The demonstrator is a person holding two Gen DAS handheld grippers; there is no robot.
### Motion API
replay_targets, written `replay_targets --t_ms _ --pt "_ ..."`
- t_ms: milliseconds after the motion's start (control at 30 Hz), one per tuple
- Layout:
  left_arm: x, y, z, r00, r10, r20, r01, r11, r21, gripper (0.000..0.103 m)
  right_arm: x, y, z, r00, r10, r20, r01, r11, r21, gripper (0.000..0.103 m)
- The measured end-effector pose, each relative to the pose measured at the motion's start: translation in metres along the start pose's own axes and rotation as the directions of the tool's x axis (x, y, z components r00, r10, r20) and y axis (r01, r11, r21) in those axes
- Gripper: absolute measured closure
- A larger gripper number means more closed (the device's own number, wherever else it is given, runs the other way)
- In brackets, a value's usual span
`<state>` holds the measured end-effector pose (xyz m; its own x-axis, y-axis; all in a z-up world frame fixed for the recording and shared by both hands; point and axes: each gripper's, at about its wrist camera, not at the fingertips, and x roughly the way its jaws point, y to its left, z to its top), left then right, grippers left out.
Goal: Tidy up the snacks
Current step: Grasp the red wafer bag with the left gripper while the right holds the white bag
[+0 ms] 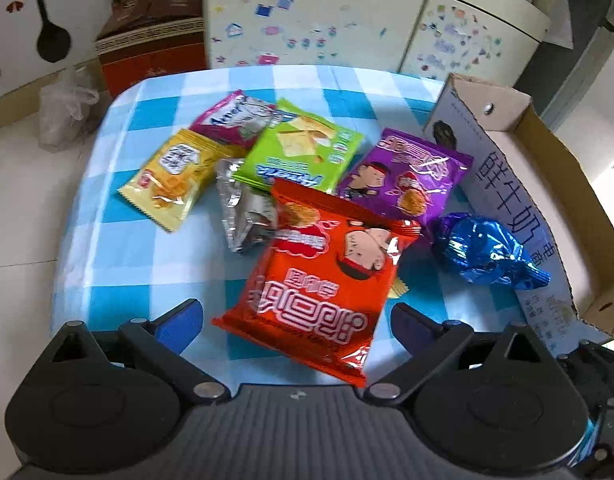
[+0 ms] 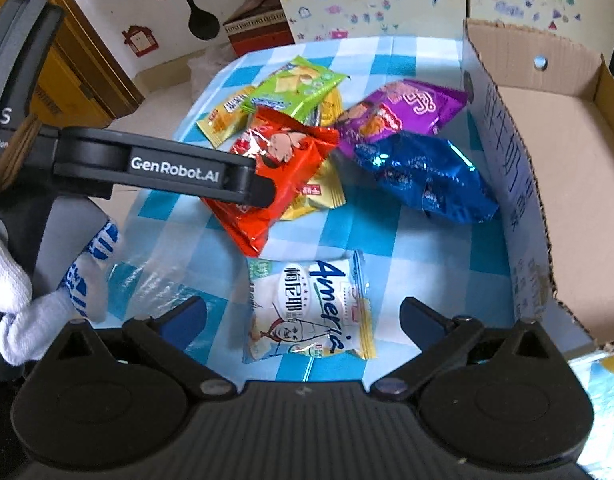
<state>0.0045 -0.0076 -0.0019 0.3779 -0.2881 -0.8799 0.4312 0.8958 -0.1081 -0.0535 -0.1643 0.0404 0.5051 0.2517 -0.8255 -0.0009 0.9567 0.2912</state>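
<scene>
The snack packets (image 1: 307, 200) lie heaped on the table (image 1: 119, 264). The cardboard box (image 2: 547, 160) stands at their right. One packet (image 2: 309, 308) lies apart, nearer.

Both wrist views look down, close, over the checked table (image 1: 107, 264); they share, seemingly, the snack pile (image 2: 291, 120).

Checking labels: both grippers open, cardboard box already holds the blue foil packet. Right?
Not quite. The cardboard box is empty; the blue foil packet lies on the checked cloth beside it, per the right wrist view. Both grippers are open.
</scene>
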Motion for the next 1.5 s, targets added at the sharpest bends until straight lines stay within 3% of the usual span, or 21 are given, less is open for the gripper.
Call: replay_targets --t_ms 533,933,1133,1267,1500 --pt "0.030 -0.011 0.002 0.999 0.016 -0.029 -0.015 0.999 0.039 0.001 0.032 -0.003 -0.001 0.999 -0.025 -0.048 0.026 0.999 0.021 0.001" --pt "0.038 -0.010 -0.001 0.999 0.024 -0.045 -0.022 0.999 0.033 0.003 0.037 0.005 0.000 0.997 -0.061 -0.040 0.059 0.998 -0.037 0.001" --pt "0.033 -0.012 -0.005 0.999 0.033 -0.036 -0.031 0.998 0.048 0.018 0.037 0.010 -0.003 0.997 -0.068 -0.026 0.065 0.994 -0.083 0.009" --pt "0.028 -0.008 -0.006 0.999 0.032 -0.029 -0.031 0.999 0.021 0.024 0.033 0.015 -0.004 0.998 -0.064 -0.016 0.062 0.991 -0.116 0.024" --pt "0.016 0.001 -0.006 0.999 0.046 -0.011 -0.046 0.999 -0.029 0.026 0.029 0.009 -0.002 0.999 -0.037 -0.019 0.035 0.996 -0.077 0.036"
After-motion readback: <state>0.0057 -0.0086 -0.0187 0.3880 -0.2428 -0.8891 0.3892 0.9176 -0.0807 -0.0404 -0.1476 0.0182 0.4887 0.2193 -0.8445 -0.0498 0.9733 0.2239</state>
